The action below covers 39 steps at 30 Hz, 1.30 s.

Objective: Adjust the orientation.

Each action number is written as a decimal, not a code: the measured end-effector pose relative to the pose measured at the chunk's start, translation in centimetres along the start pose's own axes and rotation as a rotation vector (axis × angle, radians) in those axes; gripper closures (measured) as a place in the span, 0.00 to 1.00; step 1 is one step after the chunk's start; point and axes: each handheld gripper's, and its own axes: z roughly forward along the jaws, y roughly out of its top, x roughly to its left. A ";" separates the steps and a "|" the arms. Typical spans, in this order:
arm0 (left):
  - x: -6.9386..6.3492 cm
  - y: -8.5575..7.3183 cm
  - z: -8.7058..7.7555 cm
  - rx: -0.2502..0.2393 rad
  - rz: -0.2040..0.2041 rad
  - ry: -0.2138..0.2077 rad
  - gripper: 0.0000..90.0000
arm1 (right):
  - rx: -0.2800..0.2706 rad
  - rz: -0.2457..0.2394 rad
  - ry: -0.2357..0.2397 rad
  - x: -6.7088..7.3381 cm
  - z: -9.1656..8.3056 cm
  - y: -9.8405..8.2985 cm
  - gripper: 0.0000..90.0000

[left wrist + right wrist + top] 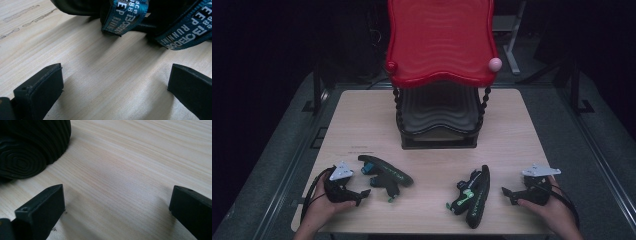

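Two black sandals lie on the wooden table (512,125). The left sandal (387,176) has teal straps; those straps (125,15), printed with white letters, lie just beyond the jaws in the left gripper view. The right sandal (474,195) lies on its side, and its ribbed black sole (30,147) fills the upper left of the right gripper view. My left gripper (362,187) (115,80) rests low on the table, open, pointing at the left sandal. My right gripper (509,192) (117,200) is open too, a short way right of the right sandal. Bare wood lies between both pairs of jaws.
A two-level rack stands at the table's back centre, with a red wavy top shelf (439,40) and a black lower shelf (439,112). A pink knob (495,64) and a red knob (391,66) sit at its front corners. Dark floor surrounds the table.
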 end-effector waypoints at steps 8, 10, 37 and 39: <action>0.0 0.1 -0.4 0.014 -0.001 0.004 0.05 | 0.001 0.000 0.002 0.0 0.0 0.0 0.00; 0.2 0.1 -0.7 0.011 -0.001 0.001 0.11 | 0.001 0.000 0.002 0.0 0.0 0.0 0.00; -3.1 2.2 -2.6 -0.103 0.119 -0.102 0.54 | 0.003 -0.005 0.007 -0.1 -0.1 0.0 0.00; -3.0 2.3 -2.3 -0.099 0.125 -0.106 0.55 | 0.003 -0.005 0.007 -0.1 -0.1 0.0 0.00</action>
